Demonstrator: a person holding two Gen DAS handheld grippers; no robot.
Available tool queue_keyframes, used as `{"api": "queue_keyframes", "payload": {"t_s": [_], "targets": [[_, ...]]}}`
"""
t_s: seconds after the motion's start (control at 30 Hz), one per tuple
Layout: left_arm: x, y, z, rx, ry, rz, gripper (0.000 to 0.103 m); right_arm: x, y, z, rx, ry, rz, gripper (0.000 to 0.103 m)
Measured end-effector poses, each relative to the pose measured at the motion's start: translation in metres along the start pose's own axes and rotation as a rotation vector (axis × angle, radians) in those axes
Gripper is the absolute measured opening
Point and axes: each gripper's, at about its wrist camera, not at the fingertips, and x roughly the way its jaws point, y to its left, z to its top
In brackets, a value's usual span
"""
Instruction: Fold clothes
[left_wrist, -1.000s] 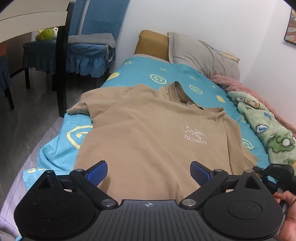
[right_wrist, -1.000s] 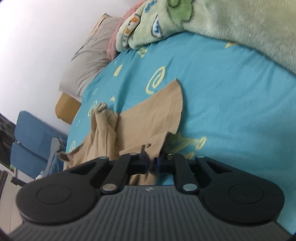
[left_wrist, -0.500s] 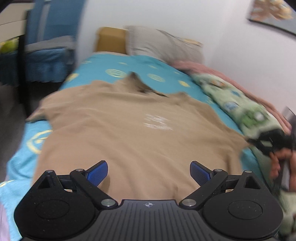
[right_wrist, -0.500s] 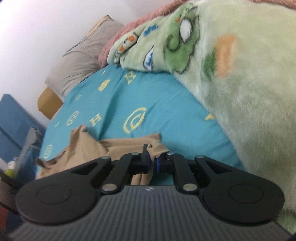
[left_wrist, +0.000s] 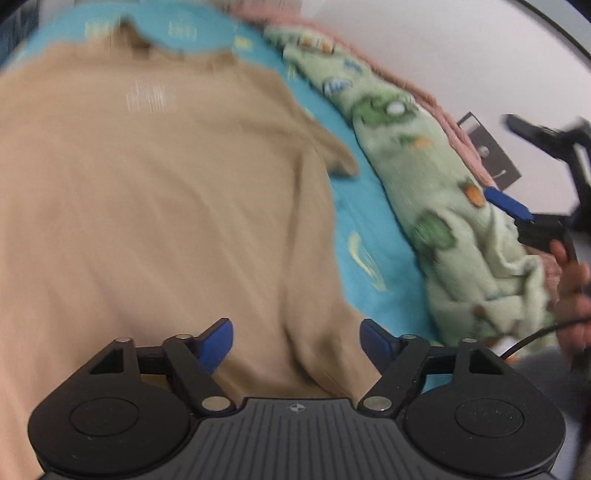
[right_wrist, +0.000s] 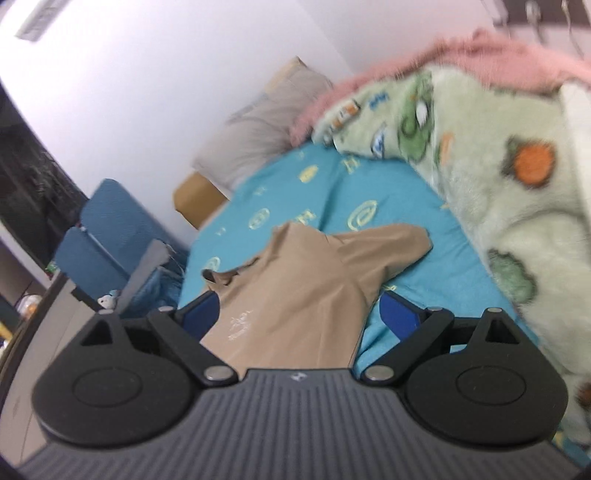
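tan T-shirt (left_wrist: 155, 206) flat on blue sheet (right_wrist: 406, 206), frame centre | left gripper (left_wrist: 295, 341) closing, nothing pinched | right gripper (right_wrist: 299, 312) opening, empty

Both claws free, nothing gripped.

Left claw (left_wrist: 295, 338): pitched downward, its blue pads (left_wrist: 218, 341) well apart and closing, with no fabric pressed between them. Right claw (right_wrist: 301, 314): seen from its own camera, tilted slightly downward, its blue pads (right_wrist: 397, 314) spread wide and opening, empty. From the left wrist view the right claw (left_wrist: 517, 166) appears at the far right, raised and blurred by motion, one blue pad (left_wrist: 508, 203) showing and the other finger standing well above it. The person's right hand (left_wrist: 574, 295) wraps the handle just below that claw, fingers curled round it, at the right edge of the view.
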Motion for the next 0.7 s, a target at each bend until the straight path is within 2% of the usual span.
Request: {"api": "queue_keyframes", "payload": {"t_s": [0.07, 0.17, 0.23, 0.27, 0.33, 0.43, 0.53, 0.63, 0.7], "targets": [[0.007, -0.005, -0.010, -0.037, 0.036, -0.039, 0.070, -0.015, 0.003, 0.000, -0.023, -0.037, -0.002, 0.095], [0.022, -0.012, -0.014, -0.036, 0.078, -0.039, 0.062, -0.020, 0.003, 0.004, -0.038, -0.064, -0.003, 0.095], [0.027, -0.020, -0.020, 0.001, 0.089, -0.017, 0.035, -0.020, 0.002, 0.005, -0.036, -0.063, 0.003, 0.095], [0.028, -0.024, -0.022, 0.021, 0.085, 0.000, 0.031, -0.020, 0.001, 0.005, -0.032, -0.059, 0.008, 0.095], [0.024, -0.034, -0.022, 0.062, 0.066, -0.007, 0.013, -0.021, 0.000, 0.004, -0.026, -0.050, 0.024, 0.095], [0.019, -0.052, -0.020, 0.100, 0.052, -0.071, 0.010, -0.024, -0.001, 0.004, -0.016, -0.057, 0.035, 0.095], [0.028, -0.072, -0.017, 0.076, 0.076, -0.128, 0.010, -0.028, -0.004, 0.006, -0.007, -0.077, 0.050, 0.095], [0.057, -0.088, -0.018, 0.039, 0.126, -0.122, 0.010, -0.026, -0.009, 0.008, 0.015, -0.079, 0.063, 0.095], [0.075, -0.097, -0.022, 0.057, 0.150, -0.109, 0.011, -0.025, -0.016, 0.010, 0.036, -0.080, 0.080, 0.095]]}}
